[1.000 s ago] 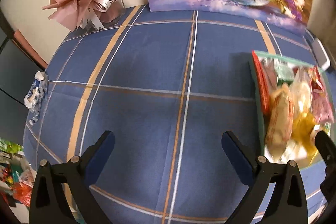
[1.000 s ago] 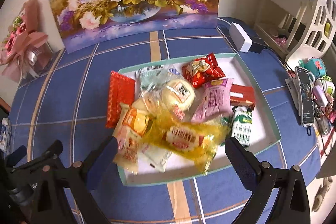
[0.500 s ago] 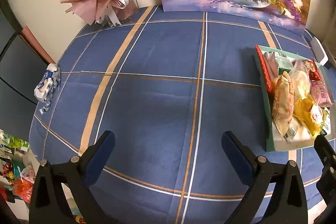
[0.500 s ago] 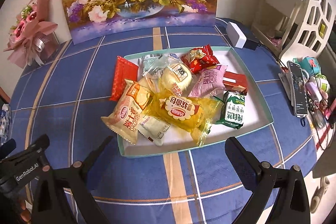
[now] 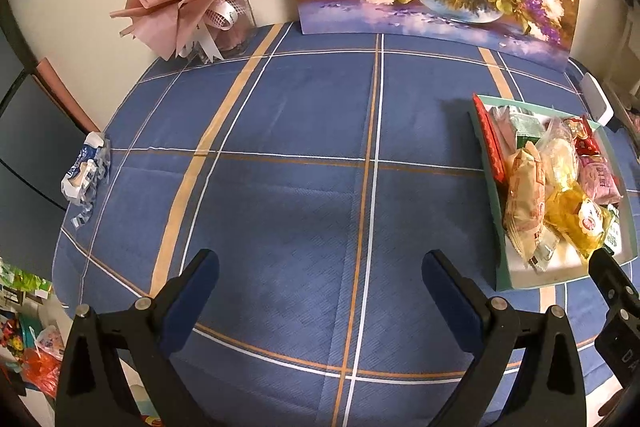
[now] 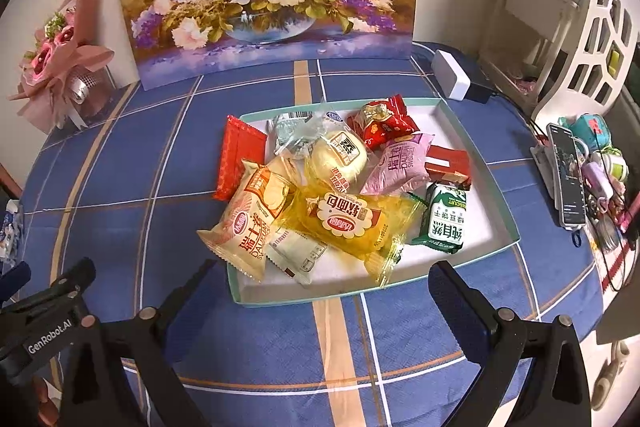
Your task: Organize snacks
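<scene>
Right wrist view shows the blue checked tabletop [image 6: 160, 155], then one tray [image 6: 472, 147] heaped with about ten snack packets, the yellow packet [image 6: 344, 223] on top. Both the right gripper [image 6: 320, 279] and left gripper [image 5: 320, 271] hang spread and empty. Best lift top packets singly, gripping sealed edges.

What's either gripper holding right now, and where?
Nothing. The left gripper and the right gripper are both open and empty; the snacks lie in the tray.
</scene>
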`<state>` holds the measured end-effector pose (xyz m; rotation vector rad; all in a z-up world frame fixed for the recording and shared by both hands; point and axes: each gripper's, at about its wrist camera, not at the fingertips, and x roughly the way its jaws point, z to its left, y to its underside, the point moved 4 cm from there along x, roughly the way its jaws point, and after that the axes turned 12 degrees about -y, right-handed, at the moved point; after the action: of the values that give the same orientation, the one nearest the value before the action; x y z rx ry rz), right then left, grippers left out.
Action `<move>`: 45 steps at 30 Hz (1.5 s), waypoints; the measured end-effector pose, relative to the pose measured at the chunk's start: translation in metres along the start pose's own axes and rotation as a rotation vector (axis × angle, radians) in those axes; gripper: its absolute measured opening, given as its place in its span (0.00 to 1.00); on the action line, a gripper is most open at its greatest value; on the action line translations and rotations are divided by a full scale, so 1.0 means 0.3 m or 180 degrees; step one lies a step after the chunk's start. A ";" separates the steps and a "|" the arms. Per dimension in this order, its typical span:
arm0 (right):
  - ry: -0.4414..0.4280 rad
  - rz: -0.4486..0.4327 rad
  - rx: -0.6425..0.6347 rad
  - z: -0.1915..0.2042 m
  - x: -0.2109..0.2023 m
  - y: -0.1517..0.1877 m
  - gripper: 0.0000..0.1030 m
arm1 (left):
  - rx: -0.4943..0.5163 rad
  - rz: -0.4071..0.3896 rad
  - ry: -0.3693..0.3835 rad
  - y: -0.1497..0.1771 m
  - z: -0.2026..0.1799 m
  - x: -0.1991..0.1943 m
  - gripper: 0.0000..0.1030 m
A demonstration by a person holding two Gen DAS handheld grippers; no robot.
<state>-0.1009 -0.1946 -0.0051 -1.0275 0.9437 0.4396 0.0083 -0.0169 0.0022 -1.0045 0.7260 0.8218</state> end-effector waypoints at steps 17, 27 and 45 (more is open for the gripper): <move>-0.0016 0.0036 0.0014 -0.005 0.015 0.001 1.00 | -0.0026 -0.0029 0.0065 -0.005 0.002 -0.003 0.98; -0.0018 0.0042 0.0012 -0.003 0.018 0.002 1.00 | -0.0007 -0.0063 0.0124 -0.011 -0.003 -0.009 0.98; -0.0024 0.0041 0.0016 -0.006 0.020 0.001 1.00 | -0.0064 0.0028 0.0152 -0.010 0.004 0.005 0.98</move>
<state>-0.0986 -0.1967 -0.0104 -1.0152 0.9448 0.4512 0.0118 -0.0164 0.0027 -1.0425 0.7647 0.8166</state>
